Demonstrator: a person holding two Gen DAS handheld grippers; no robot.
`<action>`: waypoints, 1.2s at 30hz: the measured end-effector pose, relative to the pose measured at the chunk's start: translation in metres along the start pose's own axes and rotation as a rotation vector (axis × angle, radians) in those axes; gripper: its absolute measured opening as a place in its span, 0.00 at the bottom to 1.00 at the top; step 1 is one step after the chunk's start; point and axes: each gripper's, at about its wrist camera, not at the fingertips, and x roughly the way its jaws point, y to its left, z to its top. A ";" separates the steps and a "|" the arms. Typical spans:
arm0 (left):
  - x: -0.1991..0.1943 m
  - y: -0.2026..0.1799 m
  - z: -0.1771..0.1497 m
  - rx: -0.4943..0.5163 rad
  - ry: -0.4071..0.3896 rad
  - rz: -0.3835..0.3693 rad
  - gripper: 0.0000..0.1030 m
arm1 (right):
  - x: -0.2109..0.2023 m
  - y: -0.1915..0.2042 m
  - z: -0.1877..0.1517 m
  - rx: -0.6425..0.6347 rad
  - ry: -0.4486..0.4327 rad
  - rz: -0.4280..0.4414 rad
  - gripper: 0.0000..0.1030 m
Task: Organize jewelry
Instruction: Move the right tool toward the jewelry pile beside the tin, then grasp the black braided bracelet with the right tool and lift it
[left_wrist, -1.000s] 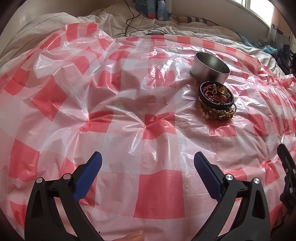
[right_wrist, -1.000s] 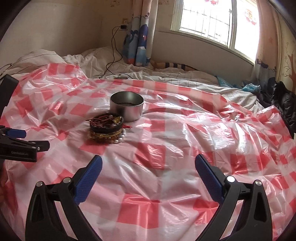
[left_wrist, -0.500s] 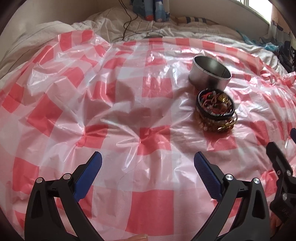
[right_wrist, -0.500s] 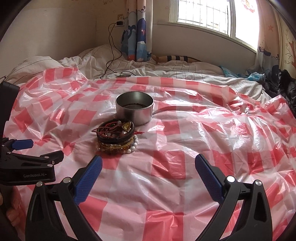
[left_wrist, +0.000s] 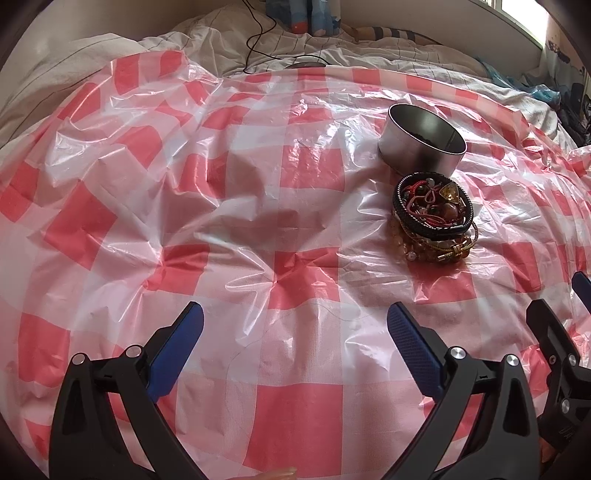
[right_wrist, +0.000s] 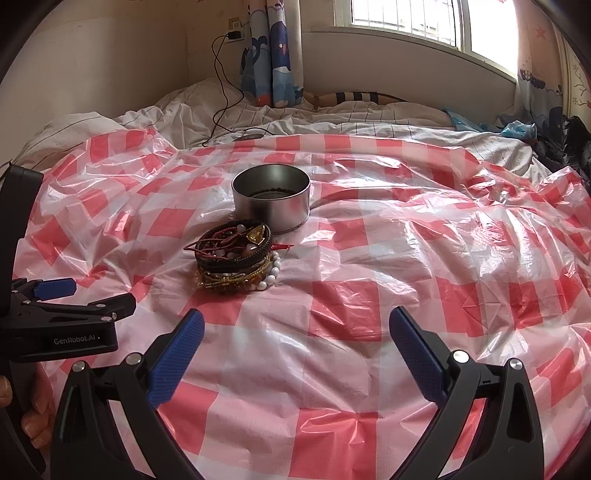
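Observation:
A heap of bracelets and beads (left_wrist: 434, 218) (right_wrist: 236, 258) lies on the red-and-white checked plastic sheet (left_wrist: 258, 206) (right_wrist: 406, 258). Just behind the heap stands a round metal tin (left_wrist: 421, 142) (right_wrist: 271, 197), open at the top, with something dark at its bottom. My left gripper (left_wrist: 291, 339) is open and empty, low over the sheet, short of the heap and to its left. The right gripper (right_wrist: 295, 343) is open and empty as well, in front of the heap and slightly to its right. In the right wrist view the left gripper (right_wrist: 62, 306) shows at the left edge.
The sheet covers a bed with rumpled white bedding (right_wrist: 332, 122) behind it. A black charging cable (right_wrist: 221, 92) runs from a wall socket down onto the bedding. A curtain (right_wrist: 273, 51) and a window (right_wrist: 424, 22) are at the back. Dark clothes (right_wrist: 569, 144) lie at the far right.
Both grippers have come nearer to the heap and the tin, which look larger now. The left gripper shows further into the right wrist view. Both stay open.

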 end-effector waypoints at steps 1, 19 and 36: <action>0.000 0.000 0.000 0.000 0.001 -0.001 0.93 | 0.001 0.000 0.000 -0.002 0.001 -0.001 0.93; 0.009 0.000 0.004 0.000 0.005 0.013 0.93 | 0.002 -0.001 0.011 0.014 -0.013 0.044 0.93; 0.025 0.019 0.025 -0.107 0.040 -0.011 0.93 | 0.093 -0.008 0.062 0.013 0.159 0.212 0.52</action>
